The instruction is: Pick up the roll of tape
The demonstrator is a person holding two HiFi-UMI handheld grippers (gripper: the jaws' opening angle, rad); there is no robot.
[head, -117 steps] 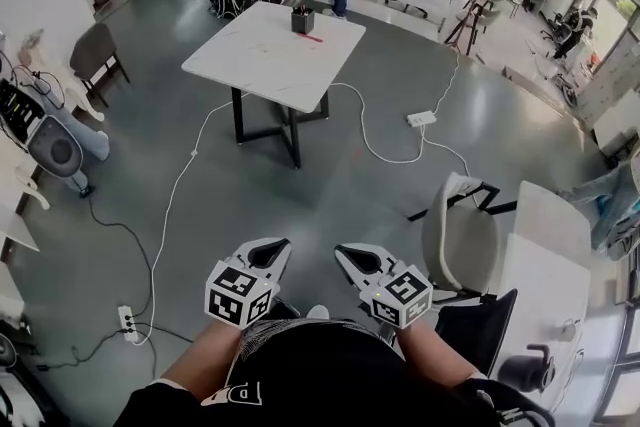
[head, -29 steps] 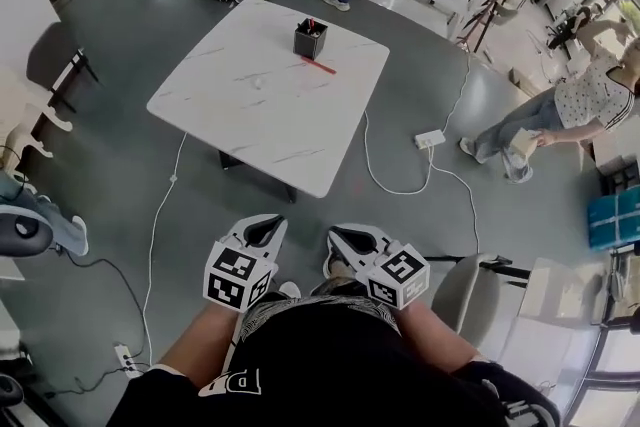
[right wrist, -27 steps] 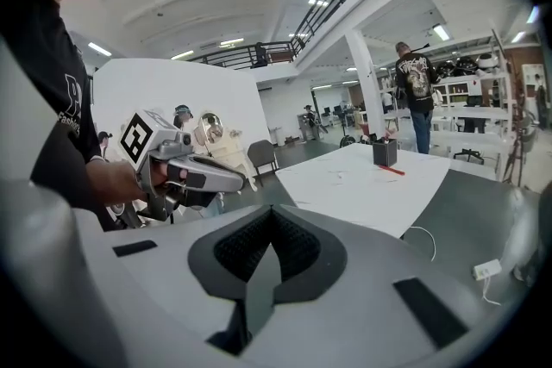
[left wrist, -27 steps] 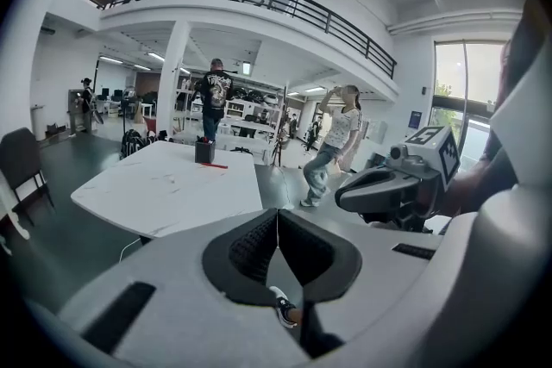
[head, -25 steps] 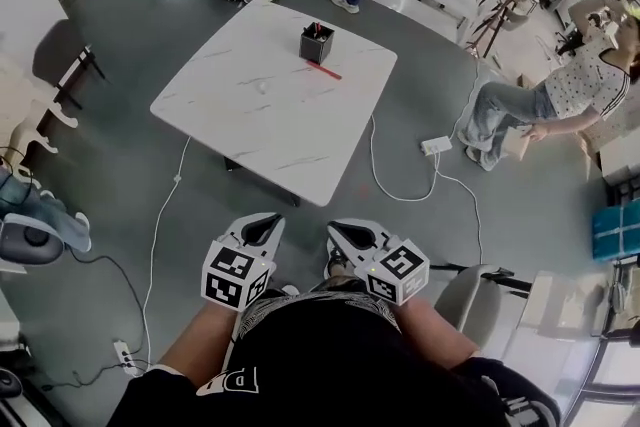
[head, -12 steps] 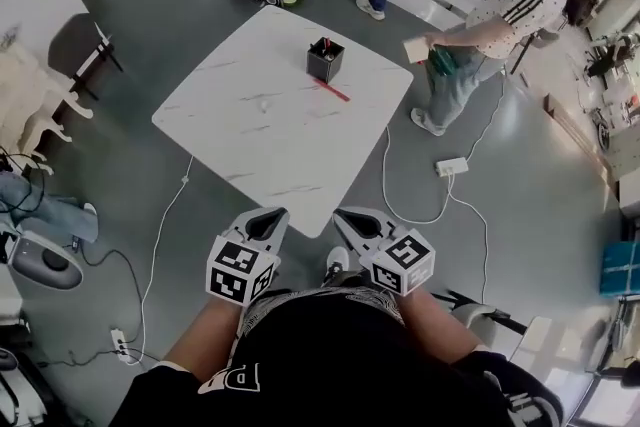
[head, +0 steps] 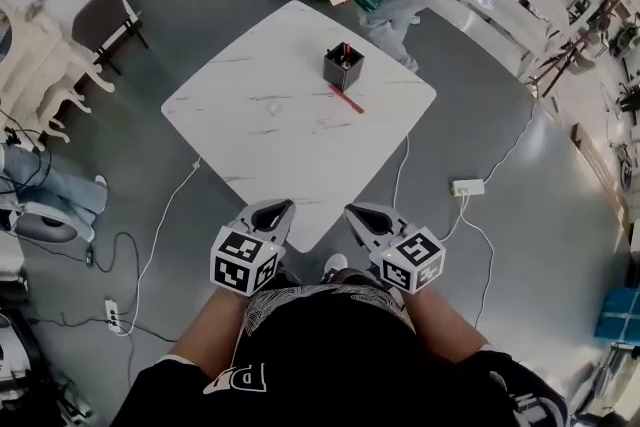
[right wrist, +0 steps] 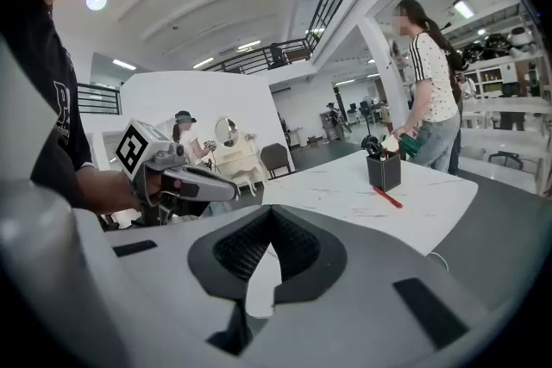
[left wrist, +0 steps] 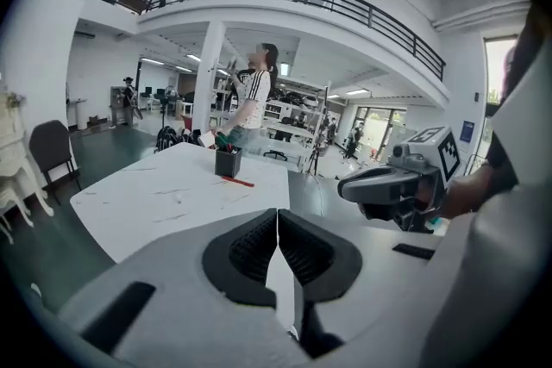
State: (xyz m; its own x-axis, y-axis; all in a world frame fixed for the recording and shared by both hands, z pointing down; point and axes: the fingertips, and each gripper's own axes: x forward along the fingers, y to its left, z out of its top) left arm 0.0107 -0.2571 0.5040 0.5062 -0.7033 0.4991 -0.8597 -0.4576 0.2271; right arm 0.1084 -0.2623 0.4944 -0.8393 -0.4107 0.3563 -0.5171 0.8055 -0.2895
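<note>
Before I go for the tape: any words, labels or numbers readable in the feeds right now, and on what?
"P" plus a partly hidden second letter: white print on the person's black shirt, head view.
Cubes on the left gripper and right gripper: square marker patterns only, no words.
Blue sign on the far wall, left gripper view: too small to read.
Black holder: no print visible.

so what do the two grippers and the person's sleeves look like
The left gripper and right gripper match: pale grey shells, with black ribbed pads lining the jaws. Each carries a white cube printed with black square markers. No cables show on them. The person wears a black short-sleeved top with white print.
</note>
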